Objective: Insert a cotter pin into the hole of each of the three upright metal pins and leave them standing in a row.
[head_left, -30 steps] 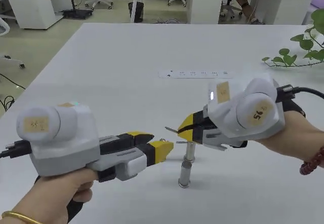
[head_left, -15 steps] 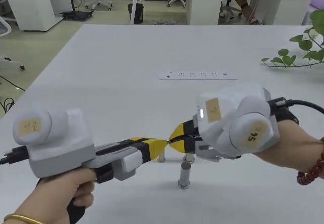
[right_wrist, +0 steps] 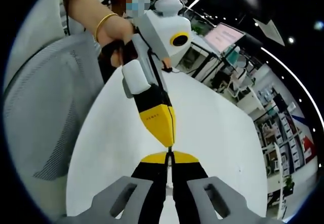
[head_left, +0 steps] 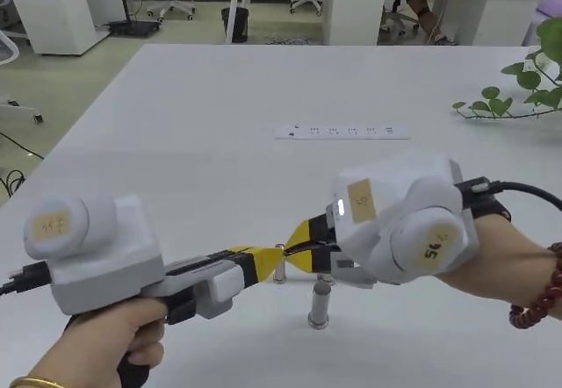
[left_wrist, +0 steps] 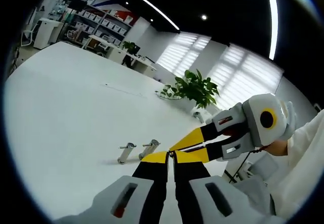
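Observation:
Three upright metal pins stand on the white table [head_left: 176, 142]. The near pin [head_left: 319, 304] shows in full, while two others [head_left: 279, 274] [head_left: 327, 276] peek out under the grippers. My left gripper [head_left: 276, 255] and right gripper [head_left: 291, 253] meet tip to tip just above them. Both look shut on a thin cotter pin [head_left: 284, 249] between the yellow tips. In the left gripper view my left gripper [left_wrist: 171, 156] touches the right one's yellow fingers [left_wrist: 192, 140], with two pins [left_wrist: 126, 152] [left_wrist: 150, 148] behind. In the right gripper view my right gripper [right_wrist: 171, 155] faces the left one's yellow fingers [right_wrist: 158, 122].
A white power strip [head_left: 341, 130] lies further back at the table's middle. A leafy plant [head_left: 518, 89] reaches in at the right edge. Chairs, desks and a bin stand on the floor beyond the far edge.
My left gripper has moved right and my right gripper down and left, so their tips now meet over the pins. The cotter pin, earlier sticking out of the right gripper, sits between both tips.

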A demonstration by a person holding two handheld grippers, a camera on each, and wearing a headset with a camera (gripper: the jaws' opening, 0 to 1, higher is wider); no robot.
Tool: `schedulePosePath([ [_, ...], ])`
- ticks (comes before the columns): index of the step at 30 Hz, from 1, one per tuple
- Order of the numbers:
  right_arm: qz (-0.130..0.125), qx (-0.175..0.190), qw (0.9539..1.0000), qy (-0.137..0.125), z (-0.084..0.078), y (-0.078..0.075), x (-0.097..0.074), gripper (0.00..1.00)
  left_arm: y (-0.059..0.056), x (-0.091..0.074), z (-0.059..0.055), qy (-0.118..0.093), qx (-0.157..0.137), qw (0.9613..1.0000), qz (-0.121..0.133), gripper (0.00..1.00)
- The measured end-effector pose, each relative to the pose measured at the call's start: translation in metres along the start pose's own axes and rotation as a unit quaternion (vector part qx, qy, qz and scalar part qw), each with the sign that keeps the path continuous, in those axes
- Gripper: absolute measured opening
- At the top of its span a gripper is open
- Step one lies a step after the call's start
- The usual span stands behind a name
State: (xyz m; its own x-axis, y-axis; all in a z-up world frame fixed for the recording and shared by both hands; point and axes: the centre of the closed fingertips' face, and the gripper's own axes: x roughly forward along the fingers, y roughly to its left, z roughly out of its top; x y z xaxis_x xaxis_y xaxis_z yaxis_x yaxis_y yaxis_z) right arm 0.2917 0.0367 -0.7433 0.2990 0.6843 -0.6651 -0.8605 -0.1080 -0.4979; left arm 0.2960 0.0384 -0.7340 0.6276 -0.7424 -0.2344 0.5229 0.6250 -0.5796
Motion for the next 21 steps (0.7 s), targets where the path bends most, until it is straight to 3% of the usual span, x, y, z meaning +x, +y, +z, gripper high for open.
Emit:
schedulePosePath([
  [7, 0.001, 0.007, 1.0, -0.002, 0.0003, 0.0017, 0.001, 0.03, 0.0016, -0.0012, -0.0019, -0.009, -0.018, 0.9998, -0.005, 0.01],
  [14, 0.008, 0.048, 0.9987, -0.018, 0.0016, 0.002, 0.0038, 0.04, 0.0035, -0.0025, -0.0011, -0.012, -0.015, 0.9998, -0.001, 0.0],
  [21, 0.027, 0.131, 0.9896, -0.054, 0.0036, 0.0012, 0.0038, 0.07, 0.006, -0.0039, -0.0022, -0.01, 0.003, 0.9999, 0.002, 0.0],
])
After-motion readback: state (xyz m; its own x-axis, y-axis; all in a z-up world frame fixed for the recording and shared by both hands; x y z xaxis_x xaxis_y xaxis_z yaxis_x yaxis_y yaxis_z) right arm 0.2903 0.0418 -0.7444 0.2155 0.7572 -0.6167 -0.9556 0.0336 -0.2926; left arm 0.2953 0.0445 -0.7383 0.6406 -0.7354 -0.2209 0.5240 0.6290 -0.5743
